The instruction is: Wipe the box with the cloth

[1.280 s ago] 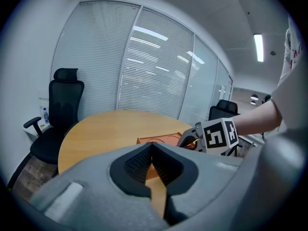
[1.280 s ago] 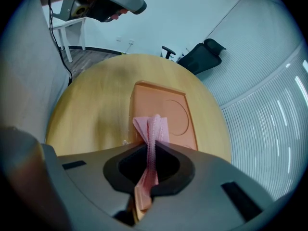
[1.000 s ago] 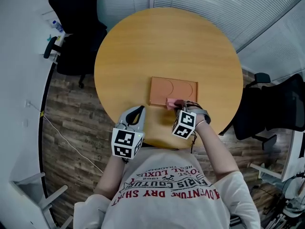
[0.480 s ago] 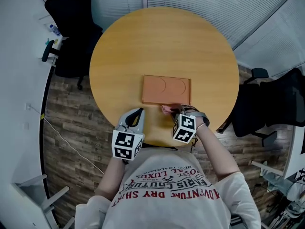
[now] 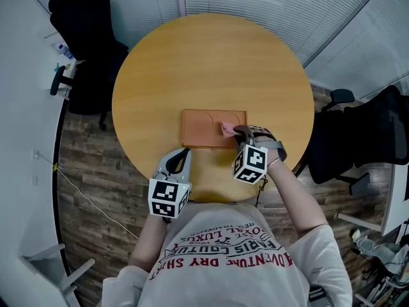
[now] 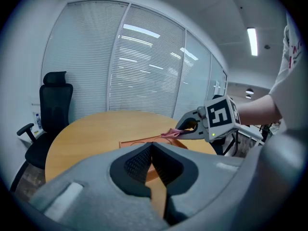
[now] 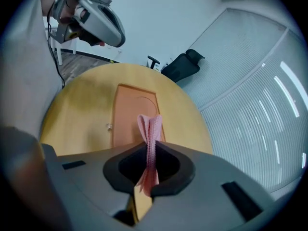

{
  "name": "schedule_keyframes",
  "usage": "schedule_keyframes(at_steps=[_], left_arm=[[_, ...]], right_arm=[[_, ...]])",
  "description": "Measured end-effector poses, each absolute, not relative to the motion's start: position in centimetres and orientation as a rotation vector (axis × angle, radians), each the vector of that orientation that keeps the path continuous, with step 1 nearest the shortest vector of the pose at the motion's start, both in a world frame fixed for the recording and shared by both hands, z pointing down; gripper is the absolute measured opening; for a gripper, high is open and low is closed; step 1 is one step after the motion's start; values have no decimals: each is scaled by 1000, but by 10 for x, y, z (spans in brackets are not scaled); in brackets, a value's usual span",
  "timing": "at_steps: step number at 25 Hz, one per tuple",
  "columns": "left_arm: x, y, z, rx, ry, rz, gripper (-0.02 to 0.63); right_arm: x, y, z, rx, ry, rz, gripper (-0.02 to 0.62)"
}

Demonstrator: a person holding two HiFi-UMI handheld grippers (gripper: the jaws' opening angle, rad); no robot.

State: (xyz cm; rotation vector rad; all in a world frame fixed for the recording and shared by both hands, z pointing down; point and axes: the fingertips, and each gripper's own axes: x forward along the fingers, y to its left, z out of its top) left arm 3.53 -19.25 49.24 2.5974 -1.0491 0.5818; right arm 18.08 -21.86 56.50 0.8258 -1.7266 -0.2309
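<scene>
A flat orange box (image 5: 203, 128) lies in the middle of the round wooden table (image 5: 211, 56). My right gripper (image 5: 238, 132) is shut on a pink cloth (image 5: 227, 129), which rests over the box's right part. In the right gripper view the cloth (image 7: 150, 129) stands folded between the jaws above the box (image 7: 130, 114). My left gripper (image 5: 181, 155) hovers over the table's near edge, left of the box, shut with nothing in it. In the left gripper view the box (image 6: 132, 143) lies just past the closed jaws, and the cloth (image 6: 169, 134) hangs from the right gripper (image 6: 186, 128).
Black office chairs stand at the far left (image 5: 83, 37) and at the right (image 5: 370, 139) of the table. Window blinds (image 5: 268, 5) run behind it. A wood-pattern floor (image 5: 89, 171) surrounds the table, with a white counter along the left side.
My right gripper has carried the cloth from the box's near edge up onto its right part. The left gripper has stayed by the table's near edge.
</scene>
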Motion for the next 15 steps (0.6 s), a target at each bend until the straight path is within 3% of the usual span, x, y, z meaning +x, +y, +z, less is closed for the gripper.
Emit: schedule_keyframes(at_steps=[15], left_arm=[[12,-233,500,2548,-1083,577,9]], right_arm=[[215,-281,623,758,-1603,-168,34]])
